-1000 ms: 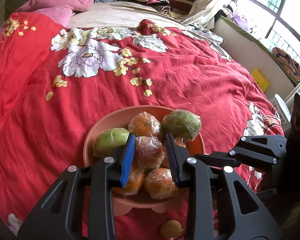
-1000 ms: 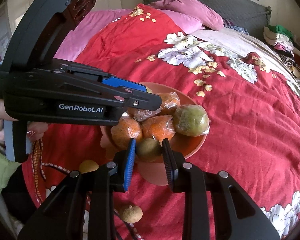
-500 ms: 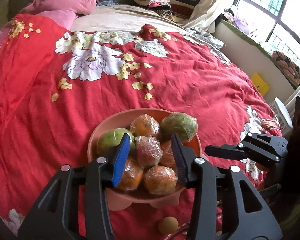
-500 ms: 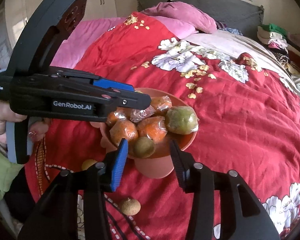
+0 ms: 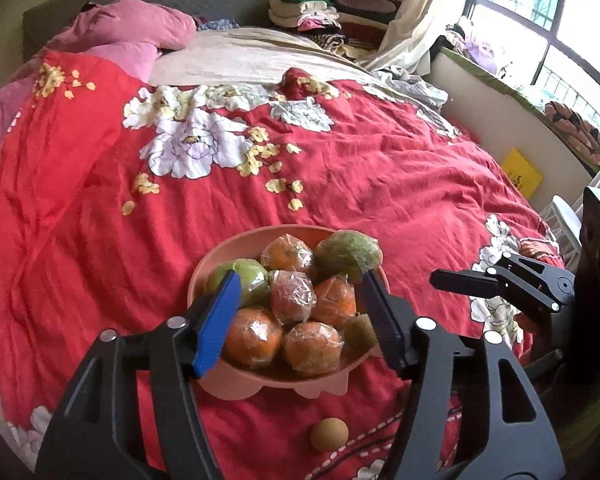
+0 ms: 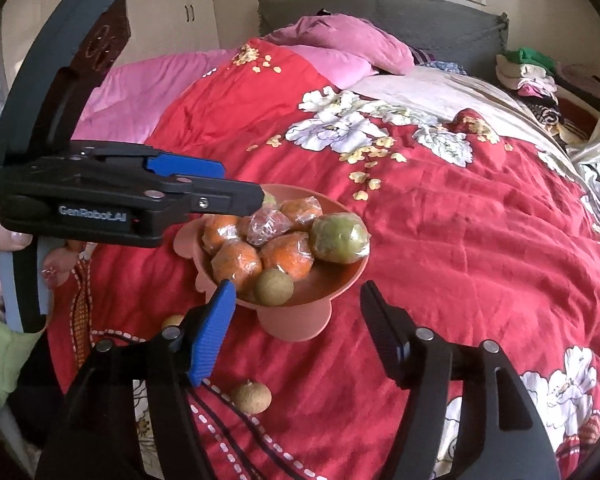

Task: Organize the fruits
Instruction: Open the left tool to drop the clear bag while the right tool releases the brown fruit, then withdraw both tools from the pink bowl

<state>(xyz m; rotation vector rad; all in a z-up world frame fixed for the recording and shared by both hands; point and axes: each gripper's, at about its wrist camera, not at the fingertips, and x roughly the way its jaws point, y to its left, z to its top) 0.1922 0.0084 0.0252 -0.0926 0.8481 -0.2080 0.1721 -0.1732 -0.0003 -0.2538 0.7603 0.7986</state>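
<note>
1. The bed [image 5: 340, 168] fills both views, covered by a red quilt [image 6: 460, 220] with white and yellow flowers; pink pillows [image 5: 140, 28] lie at its head.
2. A pink footed bowl [image 5: 216, 256] stands on the quilt near the foot of the bed, heaped with fruit.
3. The left tongs [image 5: 300, 312] hang just in front of the bowl with both pads spread wide and nothing between them; the fruit shows through the gap.
4. The right tongs [image 6: 296, 320] are also spread wide and hold nothing, poised above the bowl's near side.
5. In the bowl, a green fruit in plastic wrap [image 6: 339, 238] sits at the far right edge, and another green one [image 5: 248, 280] at the left.
6. Several wrapped oranges [image 5: 253, 336] fill the middle.
7. A small brown round fruit [image 6: 273, 286] rests inside the bowl at its near rim.
8. Two more small brown fruits lie loose on the quilt: one [image 6: 251, 397] below the bowl, another [image 6: 173, 322] partly hidden to the left.
</note>
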